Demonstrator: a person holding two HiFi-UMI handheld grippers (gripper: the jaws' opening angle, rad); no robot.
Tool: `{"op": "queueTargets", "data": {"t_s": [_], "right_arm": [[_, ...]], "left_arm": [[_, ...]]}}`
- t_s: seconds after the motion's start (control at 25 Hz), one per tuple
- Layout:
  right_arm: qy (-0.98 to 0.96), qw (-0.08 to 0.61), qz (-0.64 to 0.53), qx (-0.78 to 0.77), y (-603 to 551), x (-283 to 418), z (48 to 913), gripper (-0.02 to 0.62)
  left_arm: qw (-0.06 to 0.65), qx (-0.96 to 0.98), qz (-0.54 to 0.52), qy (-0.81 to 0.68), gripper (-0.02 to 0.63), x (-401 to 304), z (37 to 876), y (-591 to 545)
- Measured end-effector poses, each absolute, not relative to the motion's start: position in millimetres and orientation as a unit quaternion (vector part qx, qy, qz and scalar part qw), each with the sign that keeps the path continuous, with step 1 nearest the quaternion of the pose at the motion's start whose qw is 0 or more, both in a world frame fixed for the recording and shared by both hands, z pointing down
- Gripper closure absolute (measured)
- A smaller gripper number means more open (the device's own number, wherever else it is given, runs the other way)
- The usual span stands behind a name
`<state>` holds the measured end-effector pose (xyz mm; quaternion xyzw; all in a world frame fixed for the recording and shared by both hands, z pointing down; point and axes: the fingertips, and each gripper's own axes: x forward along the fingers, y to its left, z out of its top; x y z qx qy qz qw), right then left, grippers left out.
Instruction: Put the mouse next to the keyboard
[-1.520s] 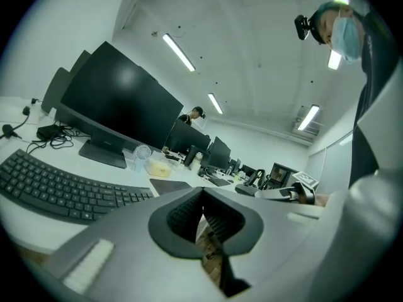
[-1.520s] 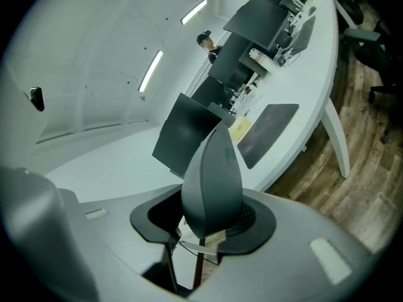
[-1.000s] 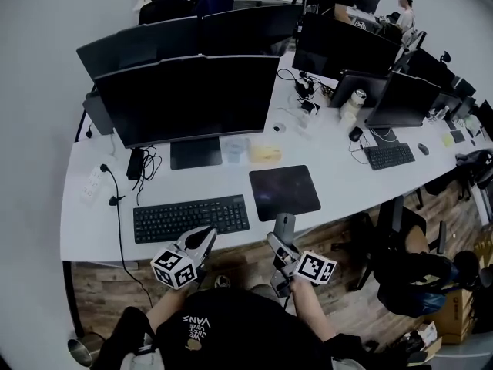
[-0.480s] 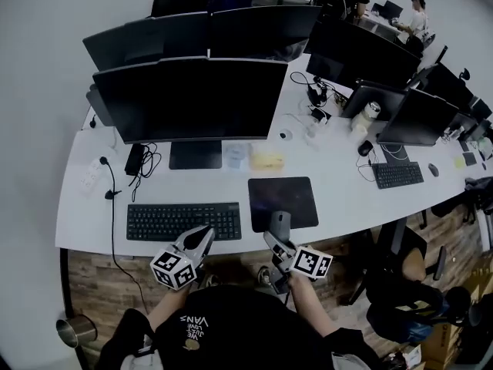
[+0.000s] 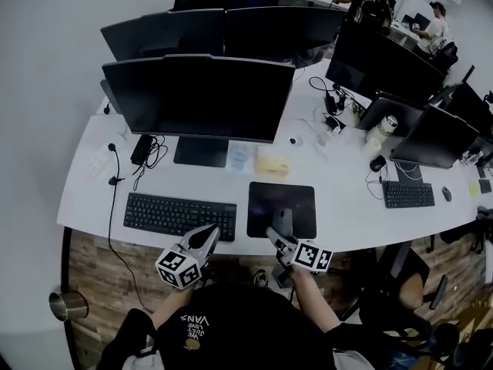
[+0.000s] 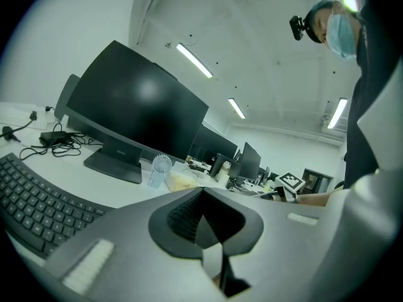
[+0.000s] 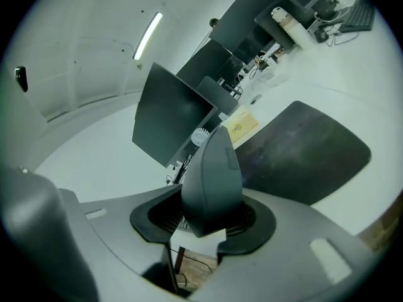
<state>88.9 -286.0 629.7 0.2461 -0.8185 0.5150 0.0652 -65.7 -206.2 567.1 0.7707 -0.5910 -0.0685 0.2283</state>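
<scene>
Keyboard (image 5: 179,215) lies on the white surface (image 5: 88,199). Left gripper (image 5: 209,233) hovers at the keyboard's near right corner, jaws pressed together with nothing between them. Just right of the keyboard lies a dark mouse pad (image 5: 282,199). Right gripper (image 5: 277,237) pinches the mouse (image 5: 283,220), which sits right of the keyboard and clear of it.

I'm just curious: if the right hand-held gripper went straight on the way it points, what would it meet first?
Probably the mouse pad, with the mouse in the right hand-held gripper touching first; depth is unclear.
</scene>
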Motion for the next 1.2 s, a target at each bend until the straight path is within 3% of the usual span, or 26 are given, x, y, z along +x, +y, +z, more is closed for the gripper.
{"op": "queueTargets", "data": {"t_s": [0.96, 1.2], "right_arm": [[-0.815, 0.197, 0.516, 0.177, -338.7, 27.1, 695.1, 0.428], [-0.818, 0.195, 0.51, 0.181, -351.4, 10.7, 695.0, 0.43]], "left_arm": [[0.238, 0.699, -0.085, -0.669, 0.604, -61.4, 582.1, -187.4], [0.239, 0.691, -0.084, -0.677, 0.604, -75.1, 584.3, -181.2]]}}
